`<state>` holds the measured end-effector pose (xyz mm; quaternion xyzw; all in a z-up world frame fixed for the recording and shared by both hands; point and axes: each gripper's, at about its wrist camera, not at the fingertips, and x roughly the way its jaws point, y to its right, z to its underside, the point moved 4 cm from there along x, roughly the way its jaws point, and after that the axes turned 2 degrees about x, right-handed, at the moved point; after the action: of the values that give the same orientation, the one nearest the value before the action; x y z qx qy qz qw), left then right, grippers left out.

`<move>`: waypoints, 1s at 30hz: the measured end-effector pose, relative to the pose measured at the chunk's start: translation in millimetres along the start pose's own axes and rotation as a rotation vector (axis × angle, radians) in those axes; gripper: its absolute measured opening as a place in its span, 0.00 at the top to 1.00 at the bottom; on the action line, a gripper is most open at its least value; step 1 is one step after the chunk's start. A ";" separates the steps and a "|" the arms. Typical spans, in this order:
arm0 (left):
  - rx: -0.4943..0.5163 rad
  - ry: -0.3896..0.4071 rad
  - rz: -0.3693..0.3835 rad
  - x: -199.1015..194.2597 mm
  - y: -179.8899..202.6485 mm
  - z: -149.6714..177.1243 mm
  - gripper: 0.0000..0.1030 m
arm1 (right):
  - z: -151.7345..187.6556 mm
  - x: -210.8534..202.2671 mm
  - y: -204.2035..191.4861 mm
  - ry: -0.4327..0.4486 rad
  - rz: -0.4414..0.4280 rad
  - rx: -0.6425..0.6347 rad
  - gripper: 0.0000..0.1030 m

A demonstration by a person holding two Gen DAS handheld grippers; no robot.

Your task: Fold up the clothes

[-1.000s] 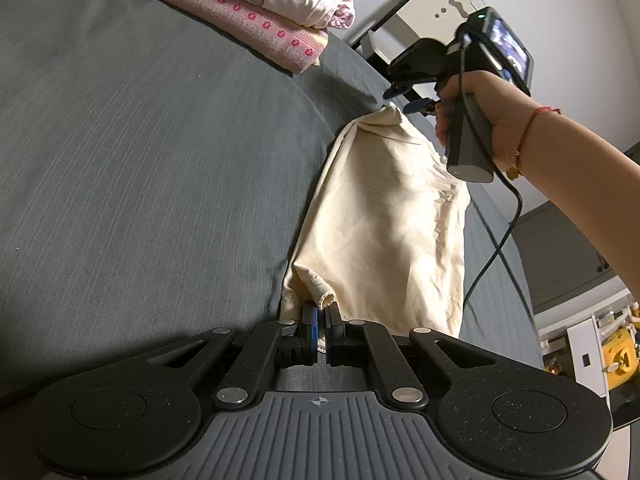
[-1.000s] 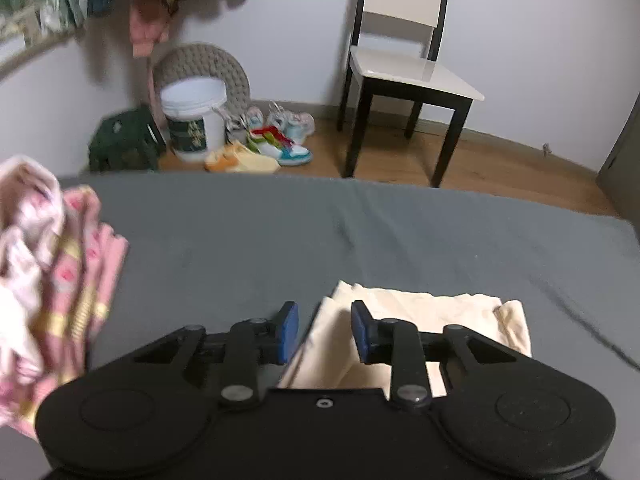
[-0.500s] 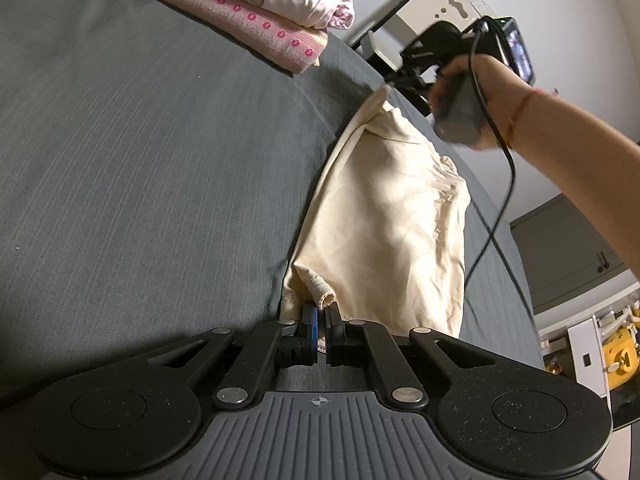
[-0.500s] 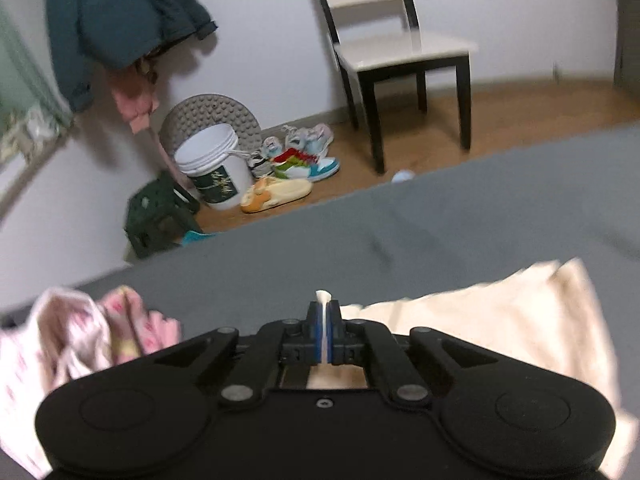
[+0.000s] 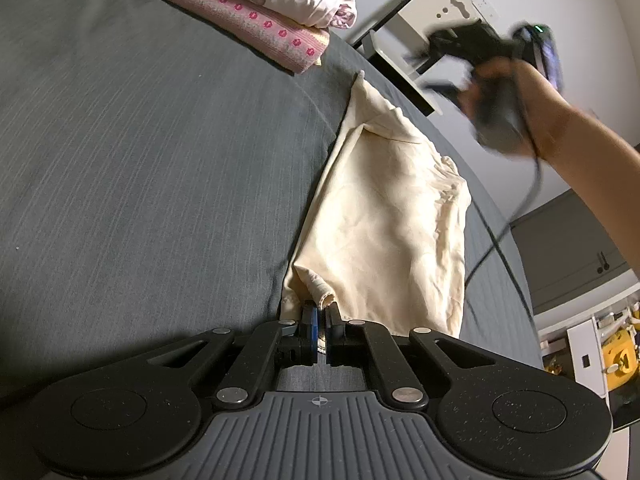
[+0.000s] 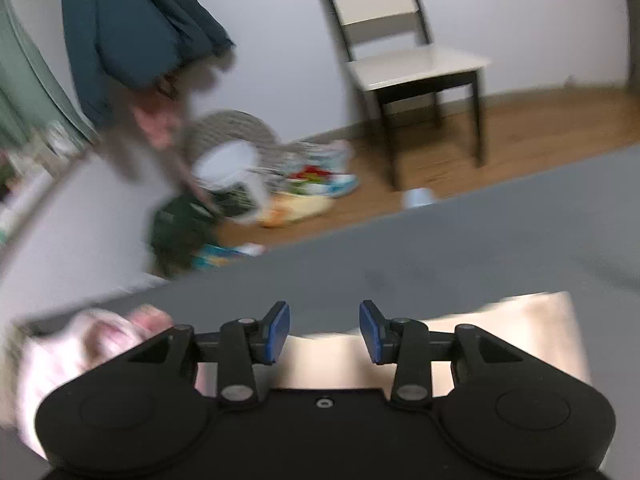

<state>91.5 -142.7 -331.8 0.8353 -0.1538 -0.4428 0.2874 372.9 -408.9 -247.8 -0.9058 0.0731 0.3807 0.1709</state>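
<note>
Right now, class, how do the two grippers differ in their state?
The left gripper is shut on a corner of the cream garment; the right gripper is open and holds nothing. The left sits low at the dark bedcover; the right is lifted above the garment and blurred. Both have blue pads.

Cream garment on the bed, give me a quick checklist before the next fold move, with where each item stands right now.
1. Left gripper clamped on the cream garment near corner: ok.
2. Right gripper open, nothing between its fingers: ok.
3. Right gripper clear of the cloth, held up off it: ok.
4. Garment lying flat: not ok, far corner peaks up, right edge rumpled.
5. Folded floral stack apart from the garment: ok.
6. Right wrist view sharp enough to aim: not ok, blurred.
</note>
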 end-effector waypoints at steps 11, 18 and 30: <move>0.019 0.018 -0.005 -0.7 2.5 0.9 0.97 | 35.0 11.8 57.8 -0.098 -0.019 0.263 0.71; 0.015 0.016 -0.007 -1.4 3.5 -0.3 0.97 | 32.7 26.6 51.0 -0.092 -0.086 0.328 0.95; 0.024 0.011 -0.019 -3.7 6.0 -1.3 0.97 | 13.6 58.7 -33.1 -0.098 -0.162 0.067 0.95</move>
<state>90.4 -145.0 -325.1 0.8425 -0.1494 -0.4391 0.2741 413.6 -373.3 -290.3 -0.8830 0.0037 0.4066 0.2346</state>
